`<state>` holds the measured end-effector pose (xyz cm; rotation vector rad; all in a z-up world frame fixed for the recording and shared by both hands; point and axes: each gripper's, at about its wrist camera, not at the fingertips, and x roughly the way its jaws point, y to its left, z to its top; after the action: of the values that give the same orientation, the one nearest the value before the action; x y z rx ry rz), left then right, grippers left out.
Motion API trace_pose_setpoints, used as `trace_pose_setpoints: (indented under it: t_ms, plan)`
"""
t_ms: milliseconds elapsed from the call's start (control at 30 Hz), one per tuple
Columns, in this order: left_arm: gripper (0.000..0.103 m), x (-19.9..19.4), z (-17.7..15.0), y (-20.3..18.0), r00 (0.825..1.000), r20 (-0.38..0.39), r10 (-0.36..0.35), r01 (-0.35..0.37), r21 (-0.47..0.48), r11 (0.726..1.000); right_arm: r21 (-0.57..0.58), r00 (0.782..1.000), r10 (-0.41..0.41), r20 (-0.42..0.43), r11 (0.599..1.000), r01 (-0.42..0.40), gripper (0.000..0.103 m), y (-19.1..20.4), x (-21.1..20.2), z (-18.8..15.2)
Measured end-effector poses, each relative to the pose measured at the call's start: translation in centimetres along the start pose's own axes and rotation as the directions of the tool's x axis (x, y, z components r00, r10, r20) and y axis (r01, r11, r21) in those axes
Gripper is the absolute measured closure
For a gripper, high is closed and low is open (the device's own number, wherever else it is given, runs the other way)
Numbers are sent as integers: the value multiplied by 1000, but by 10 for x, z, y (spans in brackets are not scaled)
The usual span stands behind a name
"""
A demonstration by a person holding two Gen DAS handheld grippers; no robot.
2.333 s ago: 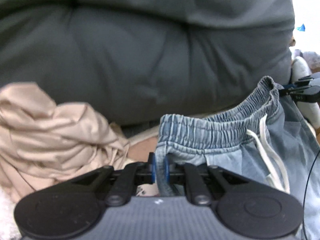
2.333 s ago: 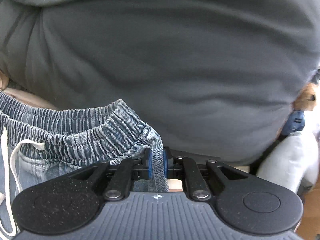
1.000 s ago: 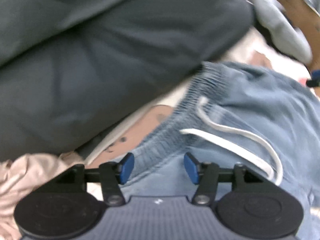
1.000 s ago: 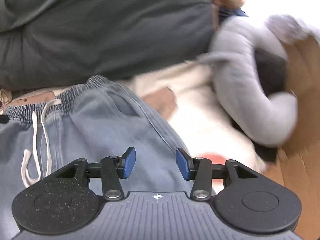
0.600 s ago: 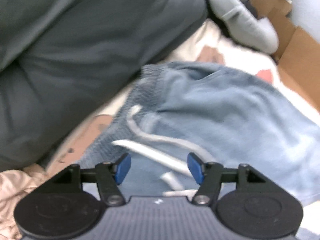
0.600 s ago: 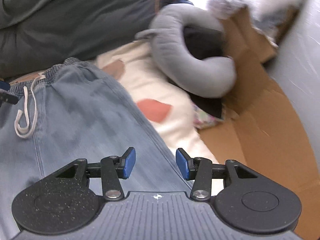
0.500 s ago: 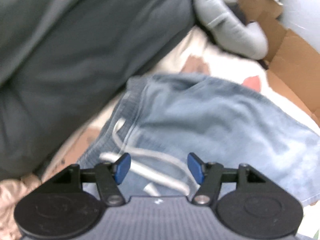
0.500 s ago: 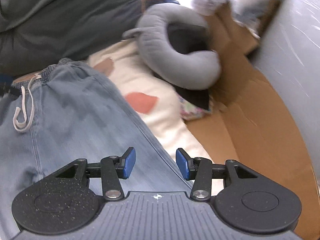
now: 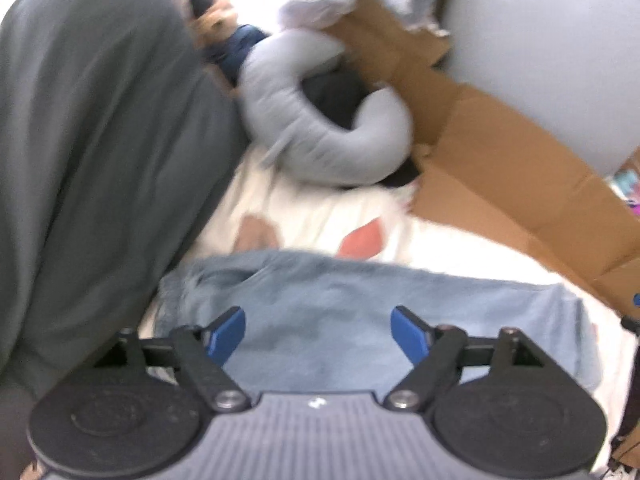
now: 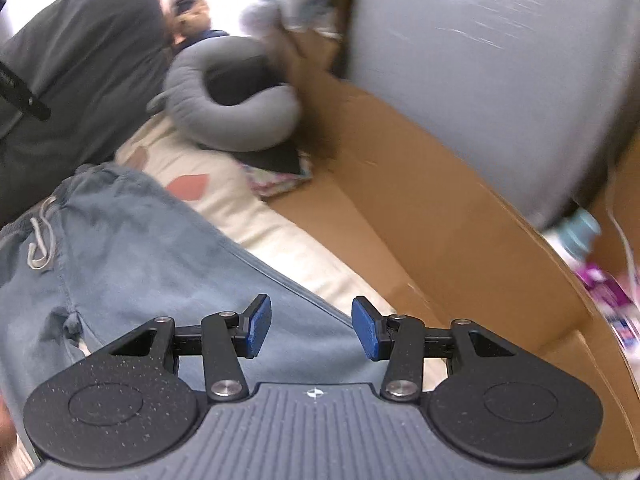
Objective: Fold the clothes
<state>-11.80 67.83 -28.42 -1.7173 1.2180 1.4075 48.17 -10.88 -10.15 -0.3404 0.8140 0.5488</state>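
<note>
You've let go of the waistband and swung both tools away along the jeans [image 10: 132, 264], which now lie flat on the pale bedspread [image 10: 256, 220] beside the cardboard box [image 10: 420, 216]. Your left claw [image 9: 318, 334] has just been opening and stands wide, nothing between its jaws; your right claw [image 10: 311, 330] is half open and empty too. Laying out looks done, so a fresh hold further down the legs likely comes next.

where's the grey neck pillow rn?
The grey neck pillow lies upper left in the right wrist view, beyond the jeans, between the dark cushion and the cardboard box.
</note>
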Motion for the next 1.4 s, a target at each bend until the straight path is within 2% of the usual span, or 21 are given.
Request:
trace_pose_setpoints:
  t_ms: [167,333,433,733,833,933,1067,1233,1400]
  plan:
    - [18,19,14,-28,995,11,-103,102,69,992,32,996,-90,12,996,89,51,-31,-13,-38]
    - [18,54,10,-39,987,10,-159,157,119,980,107,985,-170,18,980,167,51,-54,-19,-73]
    - [18,76,7,-37,983,-20,-182,183,112,977,147,978,-209,17,968,204,51,-62,-25,-90]
    - [18,136,-3,-27,976,-133,-172,186,94,978,229,960,-277,-33,933,277,51,-78,-26,-148]
    - [18,153,-8,-27,973,-157,-167,182,87,979,264,950,-303,-75,913,312,51,-87,-17,-175]
    - [18,168,-16,-27,969,-189,-161,182,100,978,318,949,-295,-111,894,315,51,-98,-8,-200]
    - [18,189,-30,-31,965,-229,-126,158,127,979,406,966,-231,-120,876,260,52,-109,7,-226]
    - [18,197,-52,-44,965,-224,-139,178,167,970,465,982,-164,-93,865,189,52,-107,24,-240]
    - [18,200,-79,-56,951,-258,-171,221,181,958,497,987,-124,-103,853,159,52,-99,38,-249]
